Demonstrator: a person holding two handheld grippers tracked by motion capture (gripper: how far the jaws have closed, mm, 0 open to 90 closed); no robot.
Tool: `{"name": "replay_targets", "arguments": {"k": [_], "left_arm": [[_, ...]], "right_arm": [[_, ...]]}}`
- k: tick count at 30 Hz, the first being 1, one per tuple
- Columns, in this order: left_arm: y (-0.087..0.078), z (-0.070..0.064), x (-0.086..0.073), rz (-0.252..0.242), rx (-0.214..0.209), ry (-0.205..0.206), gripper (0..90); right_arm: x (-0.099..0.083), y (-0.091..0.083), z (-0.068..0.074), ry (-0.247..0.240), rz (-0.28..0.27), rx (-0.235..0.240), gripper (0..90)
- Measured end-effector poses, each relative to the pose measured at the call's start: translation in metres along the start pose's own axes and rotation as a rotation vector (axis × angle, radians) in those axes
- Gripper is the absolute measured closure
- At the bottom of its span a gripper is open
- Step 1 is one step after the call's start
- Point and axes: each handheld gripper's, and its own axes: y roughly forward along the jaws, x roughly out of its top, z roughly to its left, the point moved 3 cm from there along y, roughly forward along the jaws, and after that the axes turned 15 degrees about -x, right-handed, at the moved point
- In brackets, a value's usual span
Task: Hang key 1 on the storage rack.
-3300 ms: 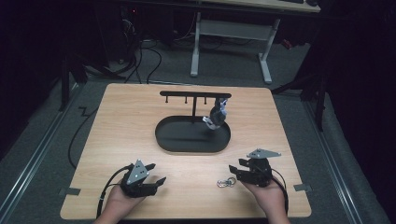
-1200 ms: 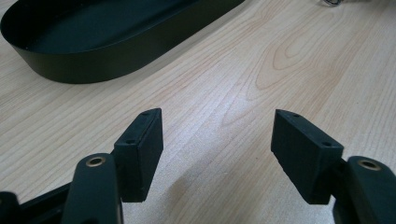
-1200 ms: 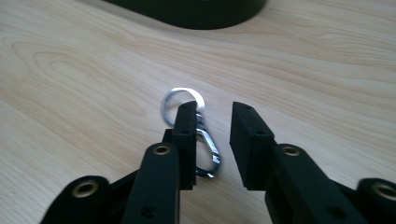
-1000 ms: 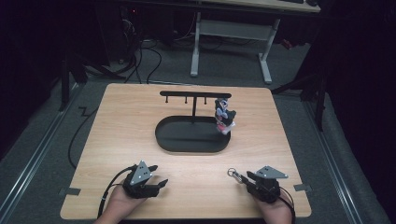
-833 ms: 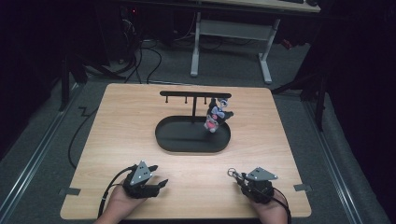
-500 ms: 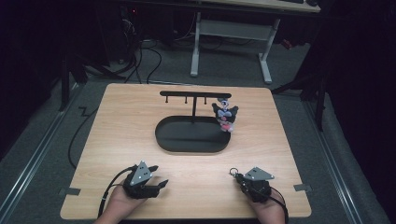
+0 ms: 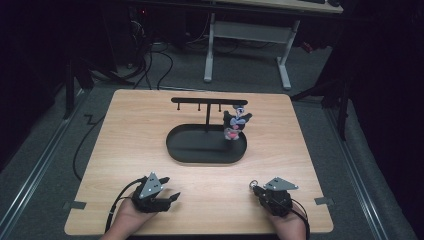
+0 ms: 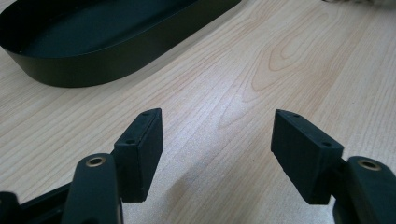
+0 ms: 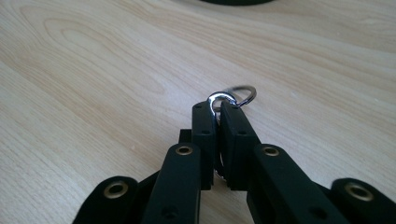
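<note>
Key ring [image 9: 227, 99] between right tool [image 9: 217, 108] jaws

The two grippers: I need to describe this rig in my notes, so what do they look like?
Both are black handheld tools. The left gripper and the right gripper each carry a grey three-cornered plate on top and trail a black cable. In the gripper views each has two black jaws with flat rectangular pads, small screw holes and brass-coloured rivets at the joints. No sleeves show.
</note>
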Motion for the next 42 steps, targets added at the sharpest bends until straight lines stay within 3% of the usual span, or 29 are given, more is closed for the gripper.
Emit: {"name": "replay_targets", "arguments": {"k": [8,11,15,19,23,26,35,38,39,42], "left_arm": [[0.000,-0.001,0.000,-0.001,0.005,0.002,34.9],[-0.001,-0.002,0.000,0.001,0.005,0.003,34.9],[-0.002,-0.001,0.000,-0.001,0.003,0.006,34.9],[-0.003,-0.001,0.000,0.000,0.002,0.014,34.9],[-0.004,-0.001,0.001,-0.004,0.004,0.015,34.9],[-0.004,-0.001,0.001,-0.005,0.005,0.016,34.9],[-0.004,-0.001,0.001,-0.004,0.005,0.016,34.9],[-0.003,-0.002,0.001,-0.003,0.004,0.019,34.9],[-0.003,-0.002,0.002,-0.003,0.003,0.019,34.9],[-0.004,-0.002,0.002,-0.005,0.004,0.020,34.9]], "right_arm": [[-0.002,0.003,-0.005,-0.001,0.091,0.008,85.0],[0.002,0.002,-0.007,0.005,0.121,0.017,80.1],[0.012,-0.004,-0.014,-0.033,0.174,0.034,79.2],[0.021,-0.005,-0.023,-0.109,0.278,0.022,79.3],[0.028,0.001,-0.029,-0.127,0.370,0.054,79.6],[0.033,0.009,-0.025,-0.168,0.446,0.092,79.0],[0.046,0.024,-0.017,-0.281,0.615,0.076,78.8],[0.051,0.028,-0.013,-0.316,0.705,0.071,81.4],[0.053,0.031,-0.014,-0.361,0.709,0.084,82.7],[0.057,0.033,-0.009,-0.378,0.765,0.080,83.7]]}}
